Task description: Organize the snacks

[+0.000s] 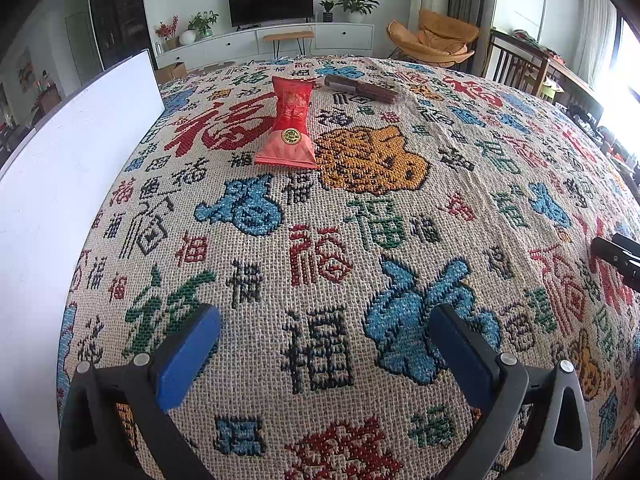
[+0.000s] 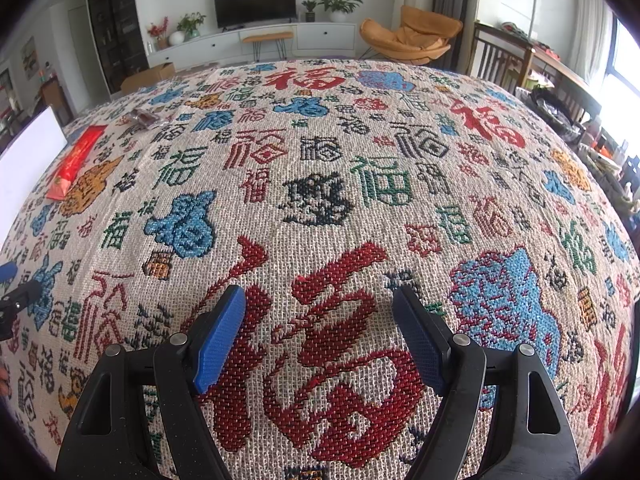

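Two grippers are seen, one from each wrist view. The left gripper (image 1: 324, 336) is held above the woven tablecloth (image 1: 360, 248) with its two blue pads (image 1: 188, 356) spread wide and nothing between them. The right gripper (image 2: 318, 332) is likewise held over the cloth, its two blue pads (image 2: 218, 340) set wide apart and empty; only the cloth's large red woven character is framed between them. A tip of the right gripper is caught at the right edge of the left wrist view, and a tip of the left one at the left edge of the right wrist view.

Two snacks are counted on the cloth, both well apart from either gripper. One red snack packet (image 1: 289, 122) lies flat toward the far side, its paler sealed end nearest the left gripper. One darker, clear-wrapped snack pack (image 1: 362, 88) lies just beyond it, toward the far edge. A single white board (image 1: 68, 184) is stood upright along the left side of the table.

Farther off, one television (image 1: 271, 2), one orange chair (image 1: 434, 38) and several potted plants are seen.
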{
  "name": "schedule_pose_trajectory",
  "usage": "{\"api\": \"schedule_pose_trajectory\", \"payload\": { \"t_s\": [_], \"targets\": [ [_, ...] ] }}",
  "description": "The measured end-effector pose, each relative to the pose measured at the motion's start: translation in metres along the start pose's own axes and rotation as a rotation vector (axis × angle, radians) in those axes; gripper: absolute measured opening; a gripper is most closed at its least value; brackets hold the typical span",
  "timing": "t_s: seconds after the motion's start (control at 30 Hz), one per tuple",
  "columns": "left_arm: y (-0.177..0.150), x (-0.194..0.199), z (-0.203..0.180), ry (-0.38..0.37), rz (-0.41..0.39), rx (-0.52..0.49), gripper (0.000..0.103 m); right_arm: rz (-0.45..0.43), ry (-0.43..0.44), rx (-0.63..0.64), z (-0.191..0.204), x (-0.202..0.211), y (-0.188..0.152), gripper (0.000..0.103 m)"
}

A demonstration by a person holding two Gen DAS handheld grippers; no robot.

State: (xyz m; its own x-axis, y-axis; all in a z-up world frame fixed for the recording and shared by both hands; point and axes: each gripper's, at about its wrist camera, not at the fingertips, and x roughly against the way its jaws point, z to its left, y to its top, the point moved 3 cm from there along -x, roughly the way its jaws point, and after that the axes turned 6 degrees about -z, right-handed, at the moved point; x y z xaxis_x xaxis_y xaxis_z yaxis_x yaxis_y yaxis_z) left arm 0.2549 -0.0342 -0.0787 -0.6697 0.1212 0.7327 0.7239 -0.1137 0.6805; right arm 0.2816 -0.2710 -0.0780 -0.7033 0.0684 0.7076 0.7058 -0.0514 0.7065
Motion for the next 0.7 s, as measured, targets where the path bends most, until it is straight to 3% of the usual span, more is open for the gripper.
{"api": "schedule_pose_trajectory", "payload": {
  "t_s": [0.13, 0.23, 0.3, 0.43, 0.5, 0.57, 0.63, 0.7],
  "targets": [
    [-0.002, 0.003, 0.000, 0.002, 0.017, 0.004, 0.103, 0.000, 0.000, 0.000, 0.000, 0.000, 0.000, 0.079],
    [0.003, 0.000, 0.001, 0.014, 0.122, 0.032, 0.103, 0.000, 0.000, 0.000, 0.000, 0.000, 0.000, 0.079],
    [0.010, 0.003, 0.007, -0.019, 0.159, 0.085, 0.103, 0.000, 0.000, -0.001, 0.000, 0.000, 0.000, 0.079],
    [0.060, 0.016, 0.034, -0.078, 0.042, 0.151, 0.103, 0.000, 0.004, -0.003, 0.000, -0.001, 0.000, 0.079],
    [0.097, -0.001, 0.048, -0.082, 0.046, 0.147, 0.103, 0.000, 0.003, -0.002, 0.000, -0.001, 0.000, 0.079],
    [0.121, -0.037, 0.052, -0.101, 0.145, 0.125, 0.103, 0.000, 0.003, -0.003, -0.001, -0.001, 0.000, 0.079],
    [0.133, -0.069, 0.050, -0.057, 0.216, 0.092, 0.102, 0.000, 0.003, -0.002, 0.000, -0.001, 0.000, 0.079],
    [0.142, -0.097, 0.045, 0.014, 0.229, 0.034, 0.100, 0.000, 0.005, -0.004, -0.001, -0.001, 0.000, 0.079]
  ]
}}
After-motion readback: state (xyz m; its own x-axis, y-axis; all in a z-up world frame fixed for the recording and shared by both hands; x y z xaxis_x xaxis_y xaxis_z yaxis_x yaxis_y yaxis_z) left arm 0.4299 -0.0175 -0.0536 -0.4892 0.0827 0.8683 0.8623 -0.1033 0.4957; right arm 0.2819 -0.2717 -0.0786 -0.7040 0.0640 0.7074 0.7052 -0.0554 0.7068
